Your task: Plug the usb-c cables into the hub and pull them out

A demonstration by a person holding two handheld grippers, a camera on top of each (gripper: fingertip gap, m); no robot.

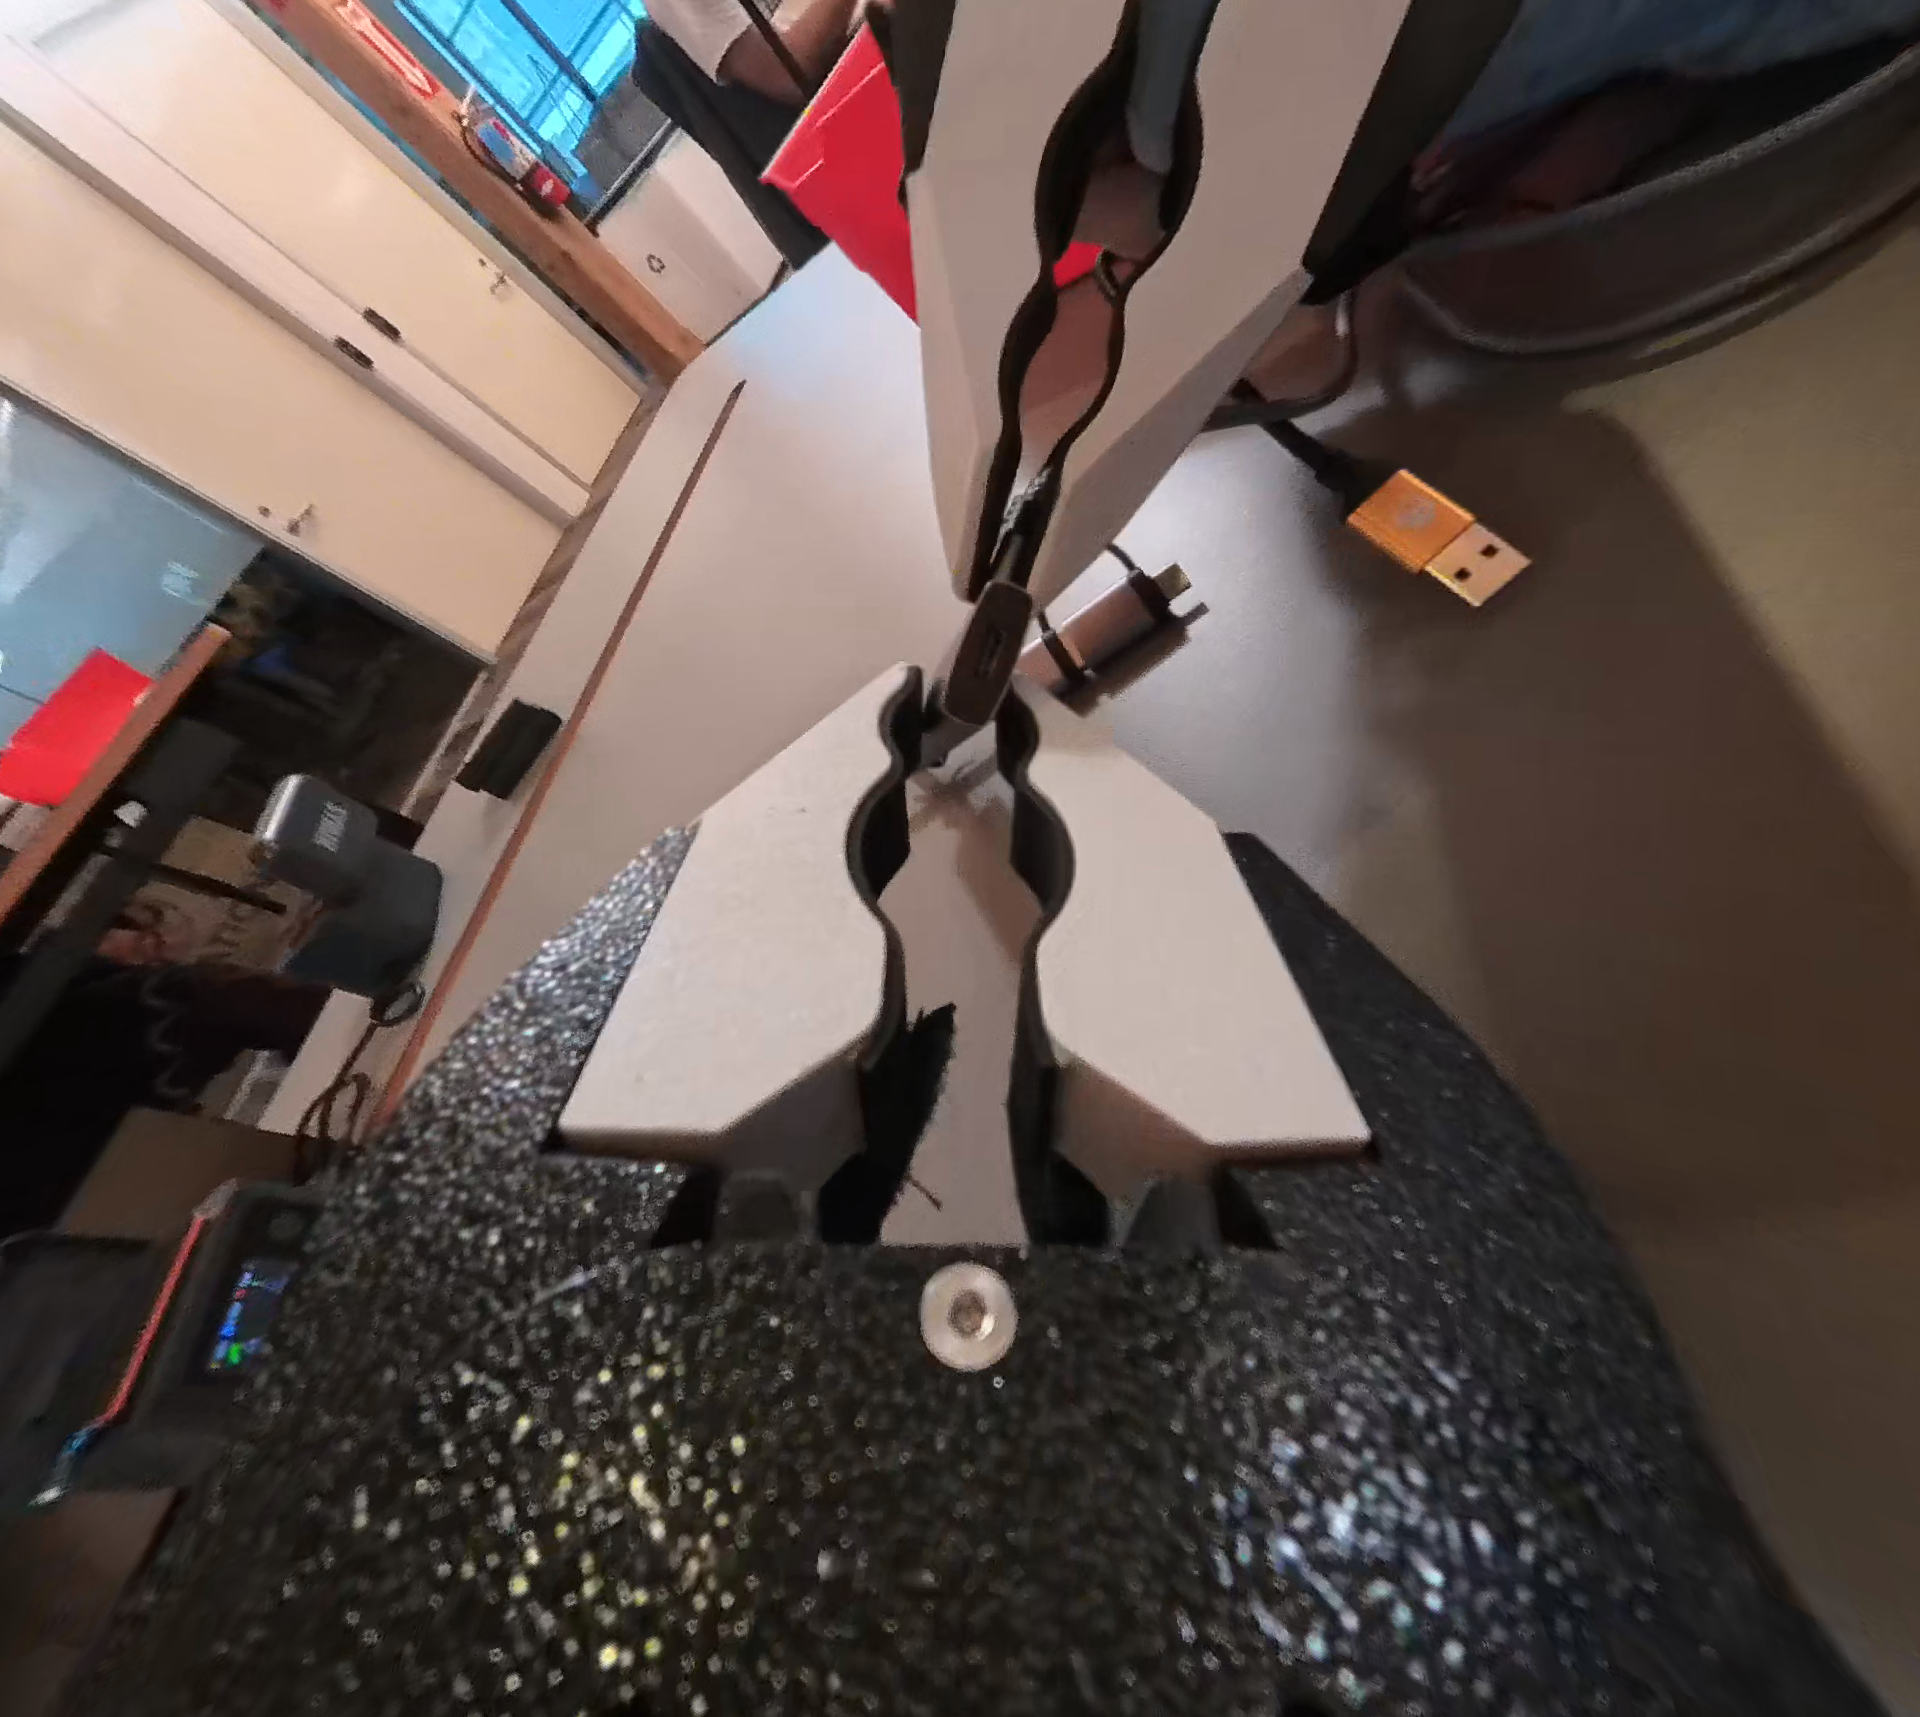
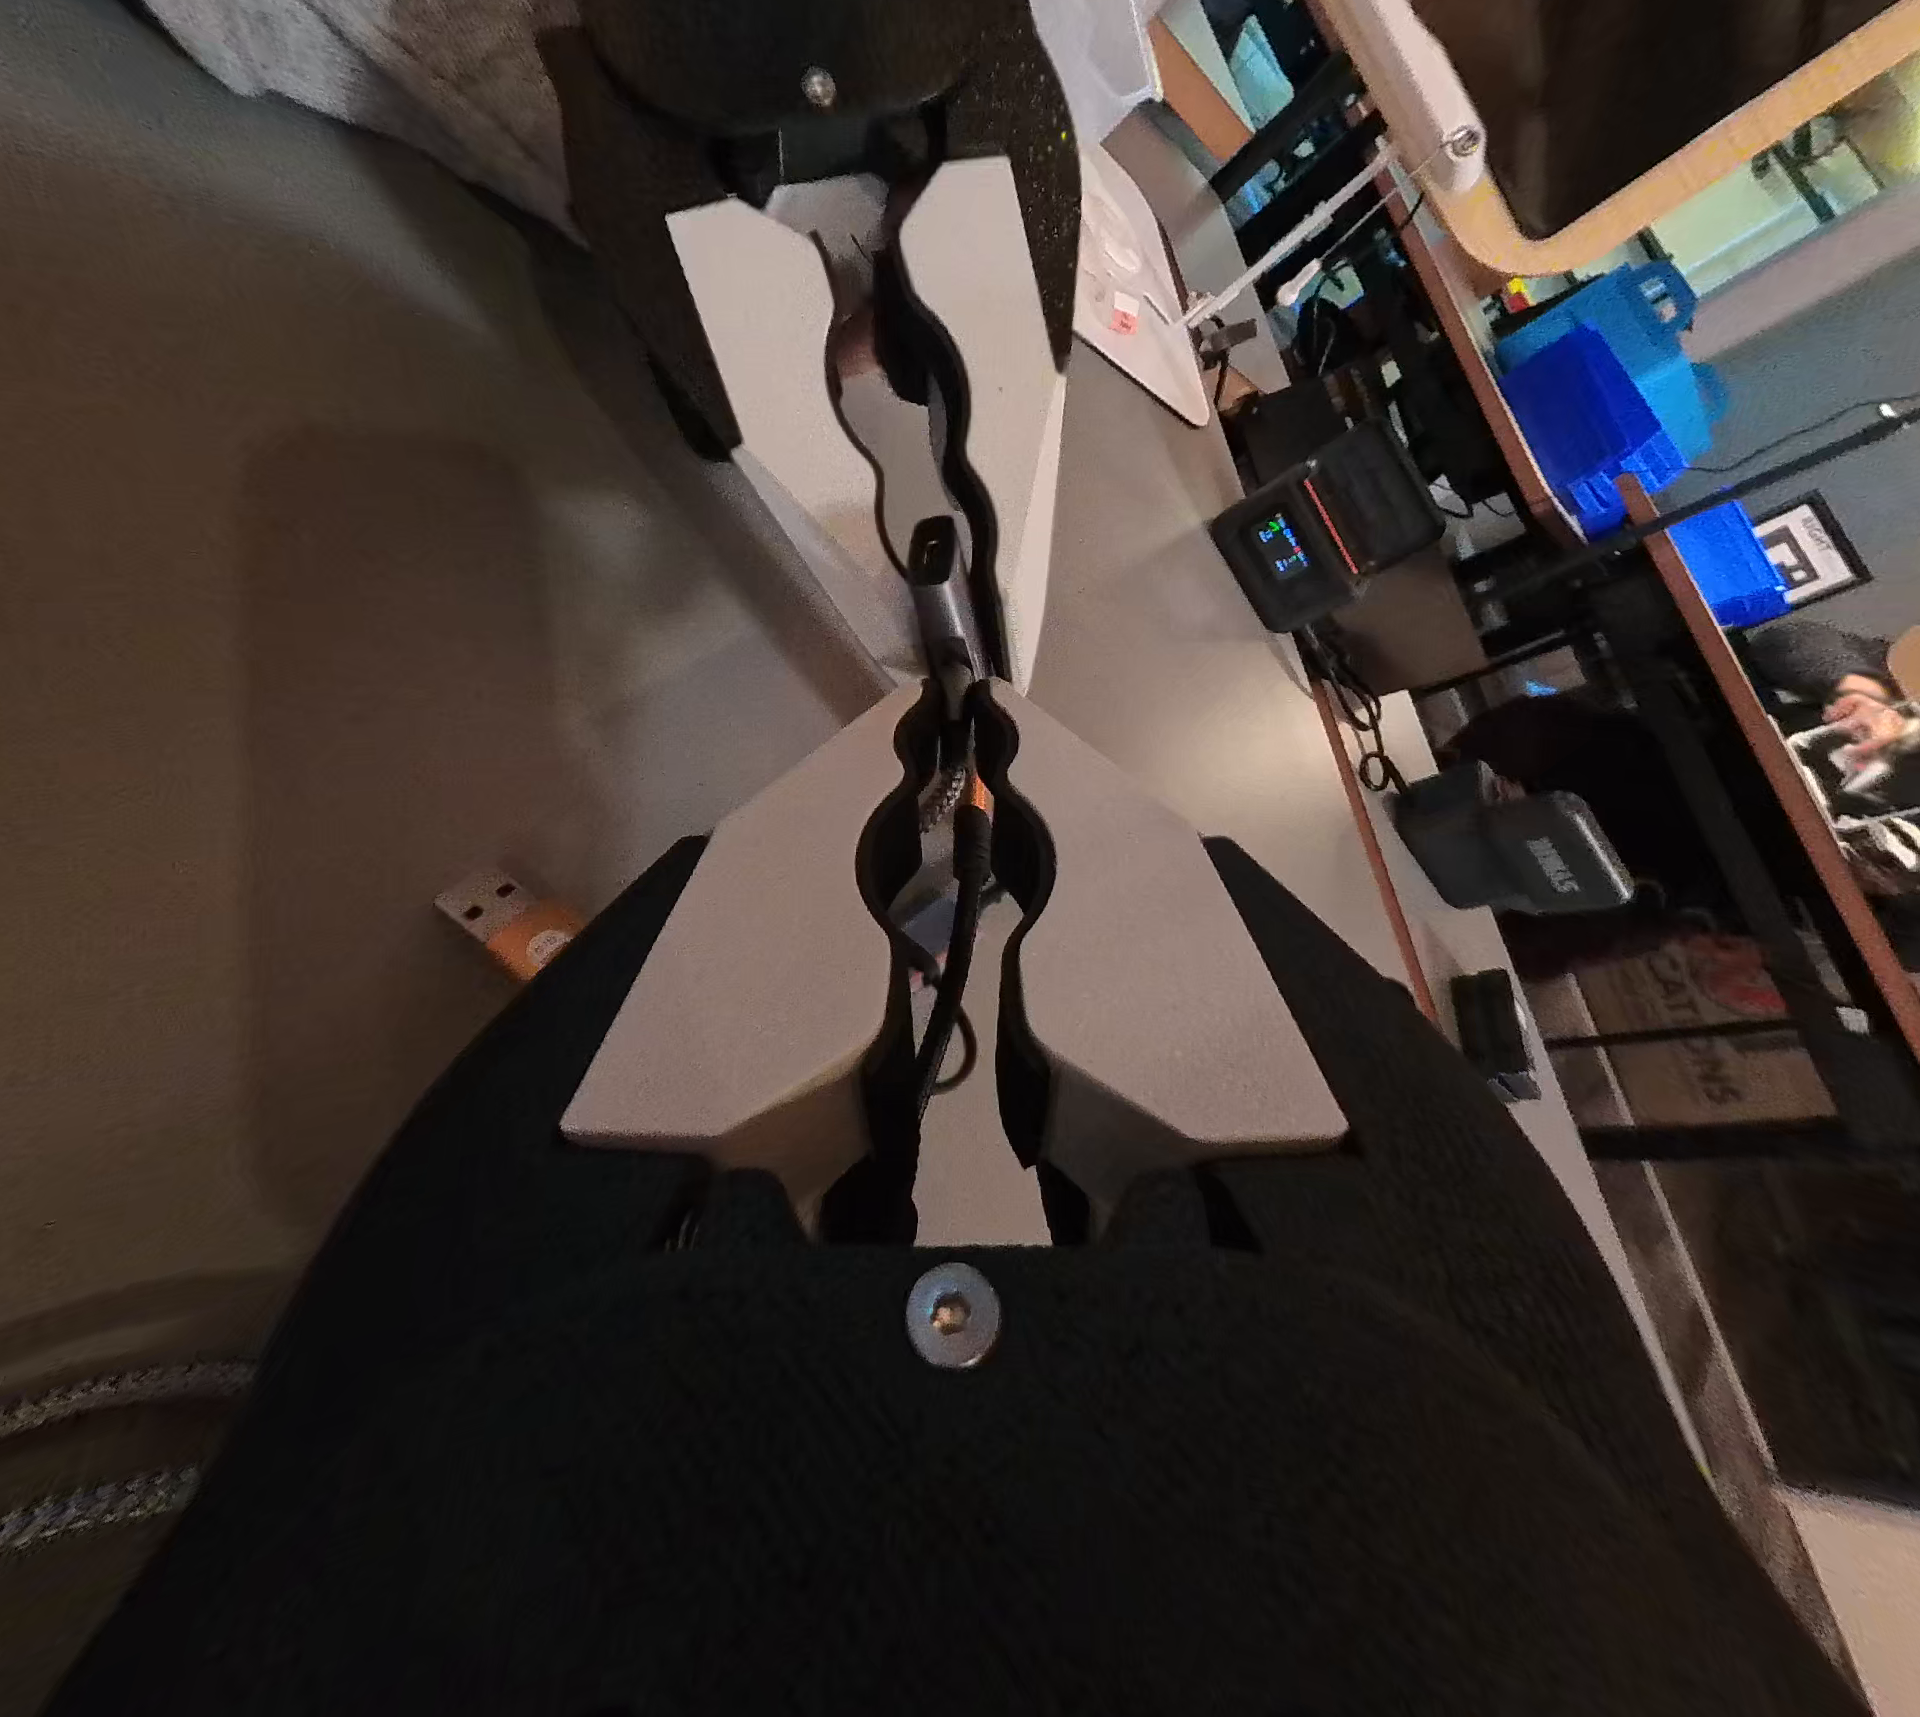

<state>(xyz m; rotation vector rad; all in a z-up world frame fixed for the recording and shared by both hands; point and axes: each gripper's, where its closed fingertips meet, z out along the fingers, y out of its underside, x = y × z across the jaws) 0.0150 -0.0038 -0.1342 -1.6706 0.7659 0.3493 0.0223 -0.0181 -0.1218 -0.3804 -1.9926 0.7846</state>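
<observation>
The left gripper (image 1: 961, 722) pinches the small grey hub (image 1: 977, 670) between its tips. The right gripper (image 2: 961, 711) comes from the other side, tip to tip with it, and squeezes a dark usb-c cable (image 2: 951, 971) whose plug end meets the hub. Off to the side of the fingers, an orange plug (image 1: 1439, 537) lies on the grey table (image 1: 1558, 836).
</observation>
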